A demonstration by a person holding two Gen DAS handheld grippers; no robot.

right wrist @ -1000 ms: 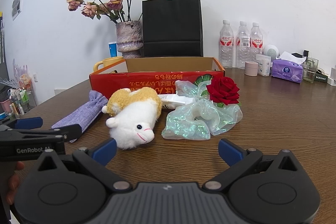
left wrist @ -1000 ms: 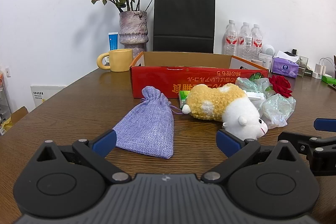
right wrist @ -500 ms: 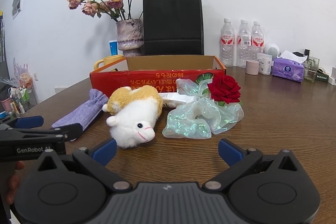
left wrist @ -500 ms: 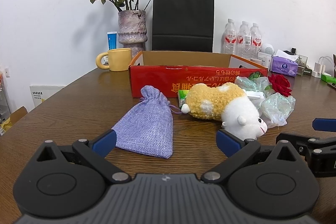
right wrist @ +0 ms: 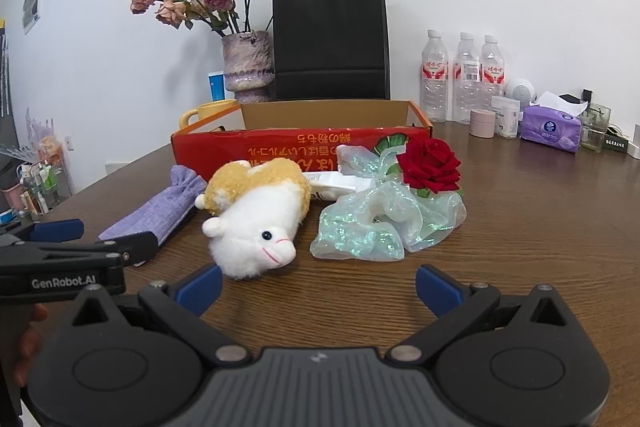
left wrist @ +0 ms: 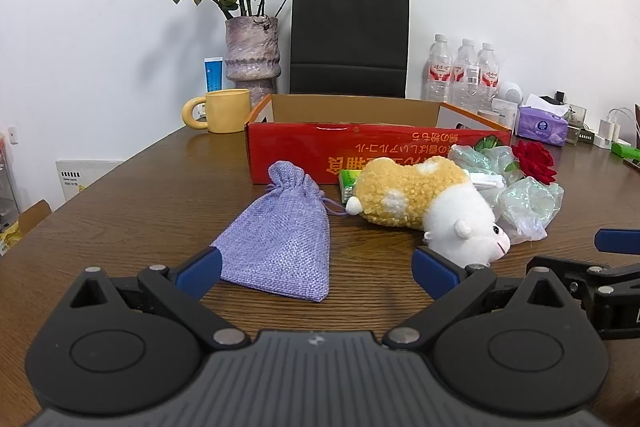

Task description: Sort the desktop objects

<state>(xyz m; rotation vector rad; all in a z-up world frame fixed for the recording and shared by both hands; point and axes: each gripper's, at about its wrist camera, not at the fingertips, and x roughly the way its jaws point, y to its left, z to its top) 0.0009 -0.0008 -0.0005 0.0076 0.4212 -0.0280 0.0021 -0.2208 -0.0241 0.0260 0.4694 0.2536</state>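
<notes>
Lying flat: lilac pouch [left wrist: 280,239], drawstring seemingly cinched | both jaws apart, empty

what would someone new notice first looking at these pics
Probably the plush toy, yellow and white, lying on its side mid-table just ahead of the open right hand-held gripper. Next to it sit a red rose in shimmery wrap and, on the other side, a purple drawstring pouch in front of the open left hand-held gripper. Behind them all stands a red cardboard box, open at the top.
</notes>
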